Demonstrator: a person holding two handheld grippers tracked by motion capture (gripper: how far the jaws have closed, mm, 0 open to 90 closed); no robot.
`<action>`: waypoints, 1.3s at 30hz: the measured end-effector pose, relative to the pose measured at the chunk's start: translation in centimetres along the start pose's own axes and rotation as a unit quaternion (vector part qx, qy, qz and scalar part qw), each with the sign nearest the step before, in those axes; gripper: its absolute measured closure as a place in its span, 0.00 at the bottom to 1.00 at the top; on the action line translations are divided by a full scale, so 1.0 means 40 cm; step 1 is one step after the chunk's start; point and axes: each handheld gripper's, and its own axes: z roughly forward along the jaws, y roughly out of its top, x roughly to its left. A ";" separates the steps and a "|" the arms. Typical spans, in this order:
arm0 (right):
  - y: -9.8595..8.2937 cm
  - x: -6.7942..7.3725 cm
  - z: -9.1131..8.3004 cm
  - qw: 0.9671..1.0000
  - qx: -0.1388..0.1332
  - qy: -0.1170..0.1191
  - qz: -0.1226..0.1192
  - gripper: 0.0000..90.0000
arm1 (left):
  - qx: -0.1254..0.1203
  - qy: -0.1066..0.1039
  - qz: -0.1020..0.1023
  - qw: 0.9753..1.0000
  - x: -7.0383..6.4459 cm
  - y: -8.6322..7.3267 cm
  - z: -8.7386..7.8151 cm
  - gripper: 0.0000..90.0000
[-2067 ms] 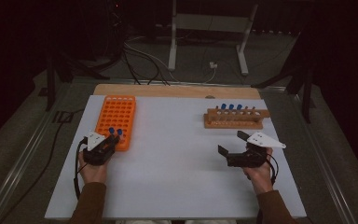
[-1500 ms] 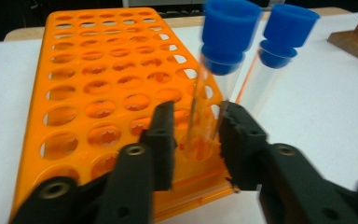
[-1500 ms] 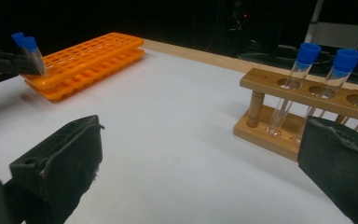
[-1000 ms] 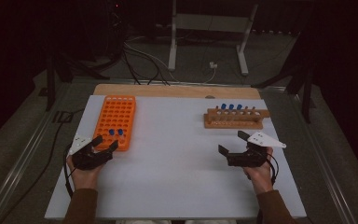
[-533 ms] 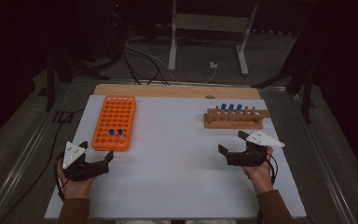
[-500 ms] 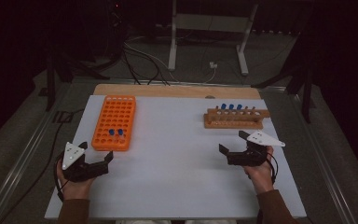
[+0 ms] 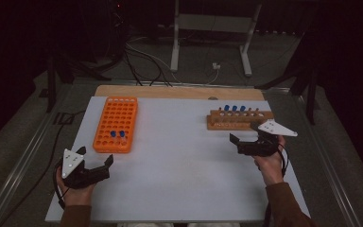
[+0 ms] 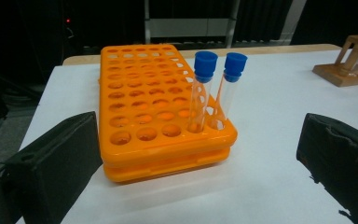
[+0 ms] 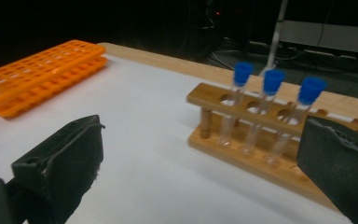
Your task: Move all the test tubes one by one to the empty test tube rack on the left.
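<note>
Tubes first: from the high view, three clear plastic test tubes with blue caps (image 7: 234, 109) stand in the long wooden rack (image 7: 238, 120) at the far right of the white table (image 7: 179, 165), and two more capped tubes (image 7: 116, 135) sit in the near row of the flat orange plastic grid rack (image 7: 116, 124). Taking that orange rack as the landmark: the left gripper (image 7: 105, 163) hovers just off its near corner, jaws spread and empty. The right gripper (image 7: 233, 140) is well across the table from it, just in front of the wooden rack, also gaping with nothing in it.

Left gripper view: both black jaws stand wide apart, with the orange rack (image 8: 161, 112) dead ahead between them. The two tubes (image 8: 212, 91) are upright in the front row on the rack's right side, next to each other.

Right gripper view: jaws wide again, the wooden rack (image 9: 279, 151) just ahead, three blue-capped tubes (image 9: 272, 112) leaning a bit in their holes, the orange rack (image 9: 37, 74) far off.

My guess on handling: these tubes are light, stiff and pretty slick, maybe crackable if squeezed hard. I'd pinch just under the cap, where the tube clears the rack, and lift straight up so it doesn't bind in the hole.
</note>
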 end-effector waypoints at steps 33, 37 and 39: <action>0.034 -0.176 0.155 0.994 0.037 -0.083 0.056 0.46 | -0.003 0.008 -0.007 1.000 -0.002 0.002 0.002 0.01; 0.021 -0.180 0.173 0.994 0.047 -0.089 0.053 0.58 | -0.003 0.007 -0.007 1.000 -0.002 0.001 0.002 0.01; 0.018 -0.178 0.180 0.994 0.046 -0.091 0.051 0.63 | -0.002 0.007 -0.007 1.000 -0.002 0.001 0.002 0.01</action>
